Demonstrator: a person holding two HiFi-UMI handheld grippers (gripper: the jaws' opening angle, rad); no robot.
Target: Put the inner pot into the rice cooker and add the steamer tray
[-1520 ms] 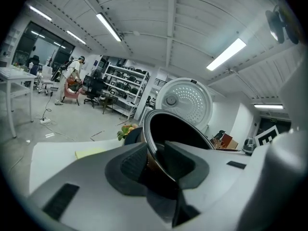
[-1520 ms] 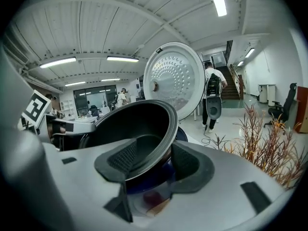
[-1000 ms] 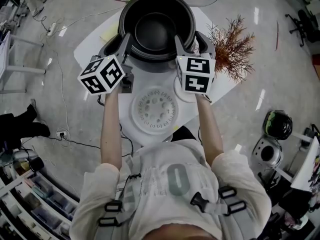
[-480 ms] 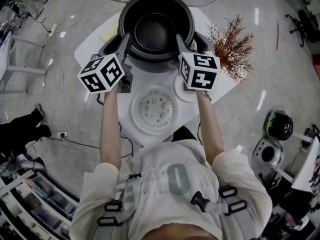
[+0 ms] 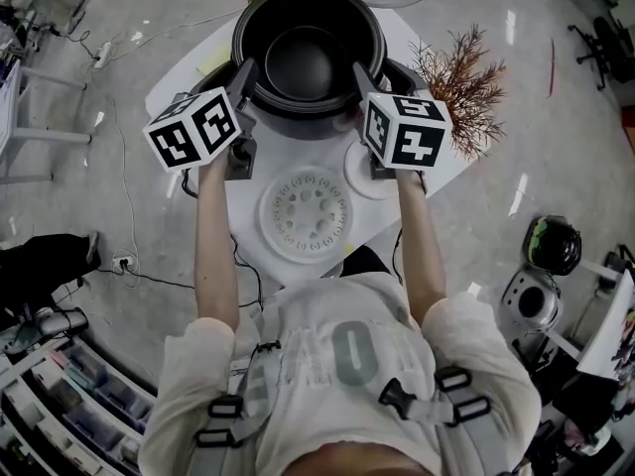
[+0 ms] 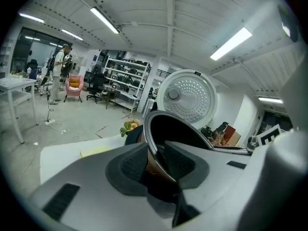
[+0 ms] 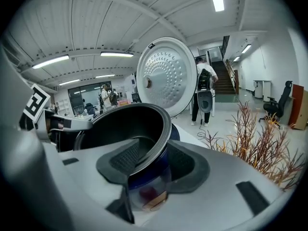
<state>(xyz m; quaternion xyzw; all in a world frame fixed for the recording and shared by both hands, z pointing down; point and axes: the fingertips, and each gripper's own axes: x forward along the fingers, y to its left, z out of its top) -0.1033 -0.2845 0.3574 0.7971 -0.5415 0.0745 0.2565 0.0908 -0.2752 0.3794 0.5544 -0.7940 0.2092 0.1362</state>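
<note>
The black inner pot (image 5: 308,62) sits over the grey rice cooker (image 5: 211,95), whose lid (image 6: 186,97) stands open behind it. My left gripper (image 5: 243,75) is shut on the pot's left rim (image 6: 153,148), one pad inside and one outside. My right gripper (image 5: 359,75) has the right rim (image 7: 161,143) between its jaws, which are closing; the pads do not visibly press on it. The white perforated steamer tray (image 5: 306,214) lies flat on the white table (image 5: 179,82), nearer me than the cooker.
A small white disc (image 5: 362,181) lies right of the tray. A dried reddish plant (image 5: 461,92) stands at the table's right edge, close to my right gripper. Cables run over the floor at left; other cookers (image 5: 551,246) sit on the floor at right.
Both marker cubes have shifted slightly outward and up in the head view. The right cube has rolled. The pot stays over the cooker.
</note>
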